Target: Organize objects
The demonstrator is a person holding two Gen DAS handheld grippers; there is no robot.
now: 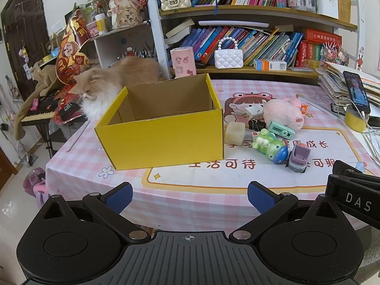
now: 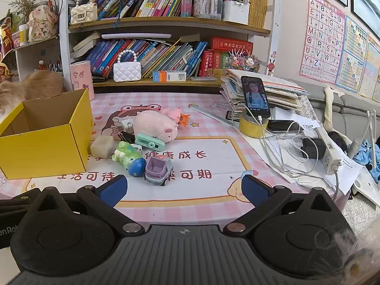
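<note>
Both tongs are nearest to the cameras, at the near edge of the counter with its pink checked cloth. On the left tongs and on the right tongs the blue pads stand wide apart, with nothing between them.

Things to organize lie in one tight cluster just right of the open yellow cardboard box, which looks empty inside. Closest to the right tongs is the small lilac and grey plastic toy truck. It should be light and stiff, but it may roll on its wheels, so I would take it across the body sides. Touching it is the green plastic frog toy with a blue round end, smooth and probably slippery. The beige stone-like cube stands just beside the box wall and seems the heaviest; its flat sides give a good hold. The pink plush pig is soft and will squeeze, so a hold at the middle is safe. The mint green plastic stapler-like thing leans against the pig, and near it lies a black binder clip, though I cannot see it well.

In the way: the toys touch one another, so lifting one can push the others. A fluffy ginger and white cat sits just behind the box. White charging cables and a propped phone stay to the right, apart from the toys.
</note>
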